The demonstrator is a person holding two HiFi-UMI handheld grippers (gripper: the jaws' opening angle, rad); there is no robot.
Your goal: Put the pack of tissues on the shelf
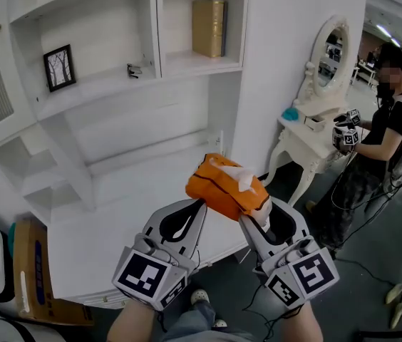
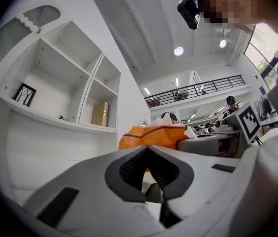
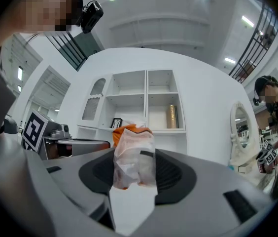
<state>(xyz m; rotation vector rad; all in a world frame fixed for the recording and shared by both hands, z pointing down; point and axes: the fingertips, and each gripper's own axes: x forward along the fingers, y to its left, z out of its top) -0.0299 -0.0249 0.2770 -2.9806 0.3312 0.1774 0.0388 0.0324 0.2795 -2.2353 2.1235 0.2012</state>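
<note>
White shelf (image 1: 108, 85) ahead; right gripper (image 1: 256, 216) clamps the tissue pack (image 1: 222, 184) by one end; left gripper (image 1: 199, 206) has its jaws together, empty; best carried level.

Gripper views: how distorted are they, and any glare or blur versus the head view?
Left gripper view: heavy fisheye, black corners, ceiling lights blown out, shelf bowed. Right gripper view: same fisheye; pack fairly sharp. Head view: even light, milder curving, no glare.

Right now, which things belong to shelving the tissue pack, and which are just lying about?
Job: orange plastic tissue pack, right gripper clamping it, white shelf unit.
Lying about: black-framed picture, tall gold box, white dressing table with oval mirror, brown cardboard box.
</note>
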